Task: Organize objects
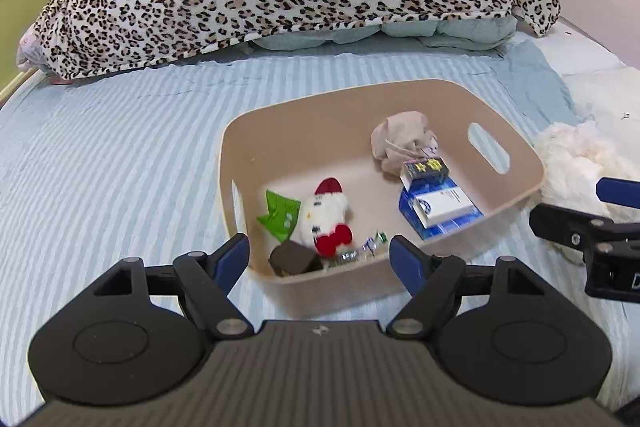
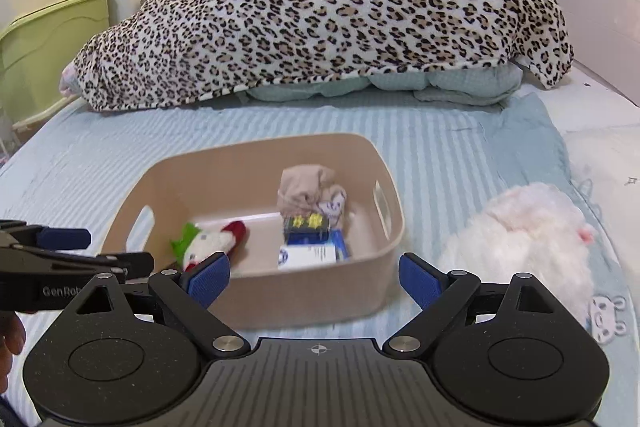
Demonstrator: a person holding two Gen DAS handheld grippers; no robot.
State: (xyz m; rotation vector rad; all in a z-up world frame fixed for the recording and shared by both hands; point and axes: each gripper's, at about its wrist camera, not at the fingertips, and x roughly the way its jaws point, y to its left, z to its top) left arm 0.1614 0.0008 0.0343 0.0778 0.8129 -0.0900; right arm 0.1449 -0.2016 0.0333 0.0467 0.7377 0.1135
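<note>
One beige basket (image 1: 436, 99) on striped bedsheet (image 1: 120, 155), long axis running left-right, handle slot in each end wall. Inside: one plush toy (image 1: 324, 215), red cap pointing away; one green packet (image 1: 280, 213); one brown block (image 1: 294, 259); one crumpled cloth (image 1: 400, 139); stacked boxes (image 1: 438, 207). One white fluffy toy (image 2: 520, 239) just beside basket. Left gripper (image 1: 320, 259) wide open, empty, over basket's near rim; right gripper (image 2: 314, 277) wide open, empty
</note>
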